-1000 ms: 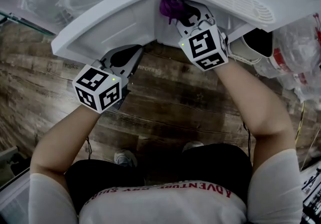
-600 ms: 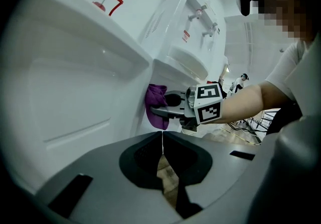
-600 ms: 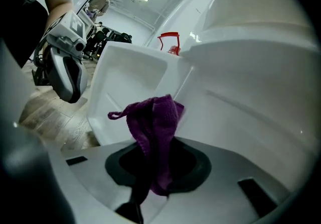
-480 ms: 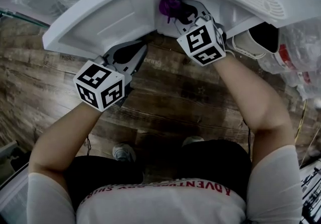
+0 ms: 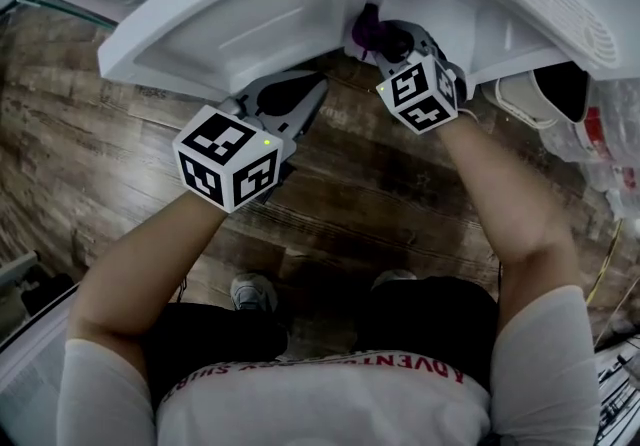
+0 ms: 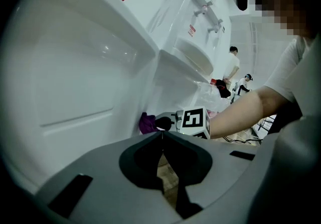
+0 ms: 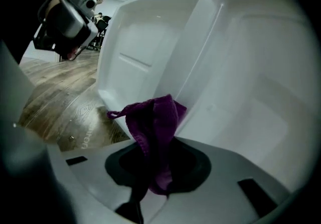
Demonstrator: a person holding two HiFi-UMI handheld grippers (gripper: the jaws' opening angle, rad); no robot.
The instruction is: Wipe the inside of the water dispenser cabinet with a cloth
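The white water dispenser cabinet (image 5: 470, 4) stands with its door (image 5: 250, 24) swung wide, the moulded inner face turned toward the wood floor (image 5: 110, 164). The person crouches in front with 2 grippers raised.

The left gripper (image 5: 316, 94) hangs just under the door's lower edge, its jaws pressed together on nothing. I can't tell whether it touches the door.

The right gripper (image 7: 155, 162) reaches into the opening near the hinge side, its jaws clamped on a bunched purple cloth (image 7: 153, 120) that sticks up past the tips.

To me this looks like the wiping itself, worked along the corner where door meets cabinet wall (image 7: 261, 97). The next stroke wants the cloth pushed flat against the wall and drawn deeper in.

Whether the cloth actually presses on plastic is hard to judge. The cabinet floor and back are out of sight, and from above the dispenser's body covers most of the cloth.
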